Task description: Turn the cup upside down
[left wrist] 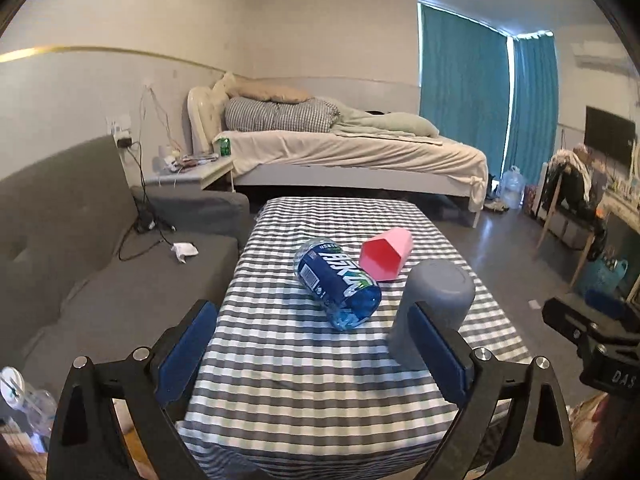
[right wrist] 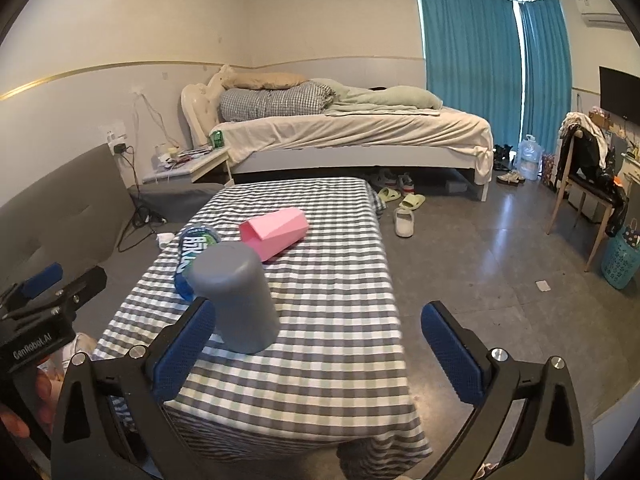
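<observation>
A grey cup (left wrist: pixel 434 308) stands upside down, closed base up, on the checked tablecloth (left wrist: pixel 320 380); it also shows in the right wrist view (right wrist: pixel 238 296). My left gripper (left wrist: pixel 316 344) is open and empty, its right finger (left wrist: pixel 436 352) in front of the cup. My right gripper (right wrist: pixel 320 348) is open and empty, its left finger (right wrist: pixel 184 348) just in front of the cup's lower left. A pink faceted cup (left wrist: pixel 386 254) (right wrist: pixel 276 232) lies on its side behind it.
A blue-labelled water bottle (left wrist: pixel 338 282) (right wrist: pixel 194 252) lies on its side left of the pink cup. A grey sofa (left wrist: pixel 100 260) stands left of the table, a bed (right wrist: pixel 360 136) behind, slippers (right wrist: pixel 404 220) and a chair (right wrist: pixel 584 184) on the floor at right.
</observation>
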`<state>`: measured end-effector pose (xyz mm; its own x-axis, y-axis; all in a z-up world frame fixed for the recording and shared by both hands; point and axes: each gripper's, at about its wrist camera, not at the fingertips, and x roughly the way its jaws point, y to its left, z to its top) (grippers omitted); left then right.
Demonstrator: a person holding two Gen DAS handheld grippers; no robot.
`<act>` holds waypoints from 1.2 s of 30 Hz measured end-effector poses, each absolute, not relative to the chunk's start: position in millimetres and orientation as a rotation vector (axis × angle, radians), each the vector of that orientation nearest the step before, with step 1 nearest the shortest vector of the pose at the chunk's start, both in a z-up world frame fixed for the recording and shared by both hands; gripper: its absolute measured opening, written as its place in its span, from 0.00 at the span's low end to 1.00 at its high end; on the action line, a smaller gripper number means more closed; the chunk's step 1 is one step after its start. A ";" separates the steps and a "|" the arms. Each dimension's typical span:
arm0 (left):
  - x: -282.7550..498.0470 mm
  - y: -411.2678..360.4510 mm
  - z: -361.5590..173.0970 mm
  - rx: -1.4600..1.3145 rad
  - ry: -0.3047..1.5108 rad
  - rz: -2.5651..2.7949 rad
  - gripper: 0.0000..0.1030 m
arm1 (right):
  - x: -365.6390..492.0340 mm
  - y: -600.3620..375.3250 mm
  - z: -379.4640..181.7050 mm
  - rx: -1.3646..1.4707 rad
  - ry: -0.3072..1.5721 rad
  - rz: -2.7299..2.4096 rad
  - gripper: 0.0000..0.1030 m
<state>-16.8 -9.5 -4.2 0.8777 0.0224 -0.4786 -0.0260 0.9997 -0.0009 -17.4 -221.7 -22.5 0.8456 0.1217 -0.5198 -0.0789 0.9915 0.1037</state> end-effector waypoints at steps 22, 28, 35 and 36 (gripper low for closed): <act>-14.2 -7.5 -16.8 -0.031 0.520 0.046 0.96 | -13.3 -203.5 -32.7 0.012 0.587 0.099 1.00; -12.0 -4.4 -18.9 -0.037 0.518 0.051 0.96 | -13.4 -203.3 -32.7 0.010 0.588 0.098 1.00; -13.7 -4.2 -18.8 -0.037 0.516 0.054 0.96 | -13.3 -203.6 -33.8 0.008 0.593 0.096 1.00; -13.7 -4.2 -18.7 -0.037 0.515 0.054 0.96 | -13.2 -203.5 -33.9 0.007 0.593 0.096 1.00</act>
<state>-13.7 -4.2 -18.7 0.8688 0.0420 -0.4934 -0.0607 0.9979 -0.0219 -13.2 -203.5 -33.9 0.8247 0.0927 -0.5579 -0.0884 0.9955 0.0346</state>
